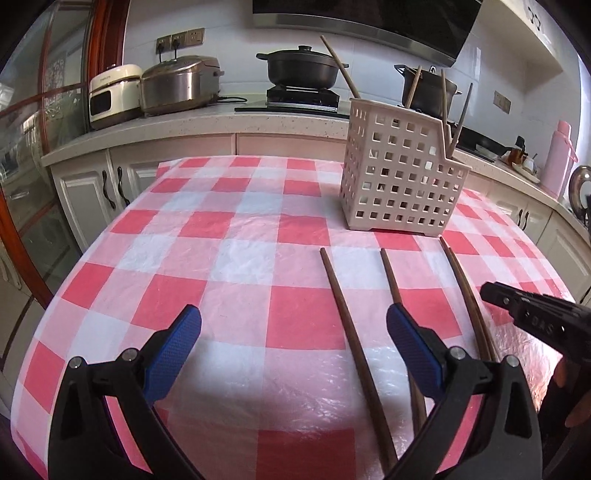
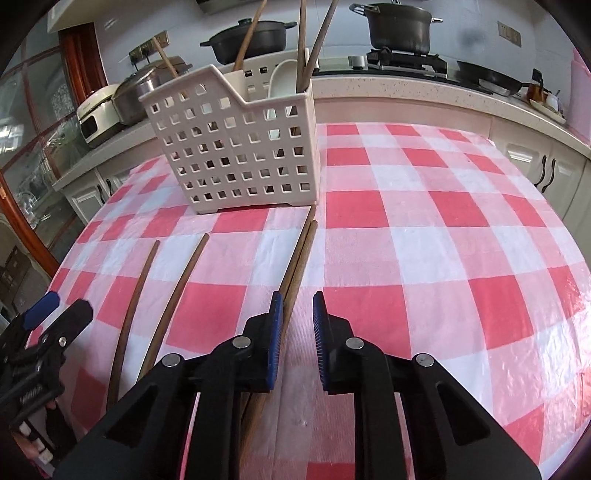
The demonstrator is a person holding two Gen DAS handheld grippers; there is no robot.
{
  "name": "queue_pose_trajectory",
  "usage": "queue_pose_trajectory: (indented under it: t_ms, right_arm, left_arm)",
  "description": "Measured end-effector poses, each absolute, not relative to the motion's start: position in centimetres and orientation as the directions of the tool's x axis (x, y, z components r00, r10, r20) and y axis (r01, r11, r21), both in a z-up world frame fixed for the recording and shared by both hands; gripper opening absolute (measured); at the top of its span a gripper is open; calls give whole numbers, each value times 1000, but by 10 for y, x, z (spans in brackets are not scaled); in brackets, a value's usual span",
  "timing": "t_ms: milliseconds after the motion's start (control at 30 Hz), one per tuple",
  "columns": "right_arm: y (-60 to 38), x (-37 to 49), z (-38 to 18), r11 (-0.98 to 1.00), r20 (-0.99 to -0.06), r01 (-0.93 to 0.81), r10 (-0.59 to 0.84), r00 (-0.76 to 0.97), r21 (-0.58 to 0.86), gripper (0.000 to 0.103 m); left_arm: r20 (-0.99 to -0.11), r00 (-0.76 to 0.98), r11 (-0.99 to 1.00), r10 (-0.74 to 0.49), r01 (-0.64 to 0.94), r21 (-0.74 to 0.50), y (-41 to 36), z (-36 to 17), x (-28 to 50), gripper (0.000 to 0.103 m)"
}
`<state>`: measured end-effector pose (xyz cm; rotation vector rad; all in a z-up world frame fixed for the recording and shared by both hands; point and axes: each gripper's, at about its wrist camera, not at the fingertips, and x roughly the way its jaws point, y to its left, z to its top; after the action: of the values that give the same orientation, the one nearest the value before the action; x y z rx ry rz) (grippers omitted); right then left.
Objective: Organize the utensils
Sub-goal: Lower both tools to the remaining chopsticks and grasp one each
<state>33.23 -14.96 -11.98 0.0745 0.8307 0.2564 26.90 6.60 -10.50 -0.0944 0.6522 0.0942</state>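
A white perforated utensil basket stands on the checked tablecloth, holding several brown chopsticks and a white spoon. More chopsticks lie on the cloth in front of it. My left gripper is open wide, low over the cloth, with a single chopstick between its fingers, untouched; a second chopstick runs under its right finger. My right gripper shows a narrow gap with only cloth in it. A pair of chopsticks passes under its left finger.
Behind the table runs a counter with two rice cookers, black pots on a stove, a frying pan and a pink flask. The table drops off at left and far edges. A hand holds the right gripper.
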Motion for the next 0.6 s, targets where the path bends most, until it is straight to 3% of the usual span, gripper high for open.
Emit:
queue_pose_trajectory:
  t_ms: [600]
  right_arm:
    - [-129,354,-127,987,-768,-149,142,625,62,13]
  left_arm:
    - [-607,795,988,-6,-89,-126,73,-108,268,97]
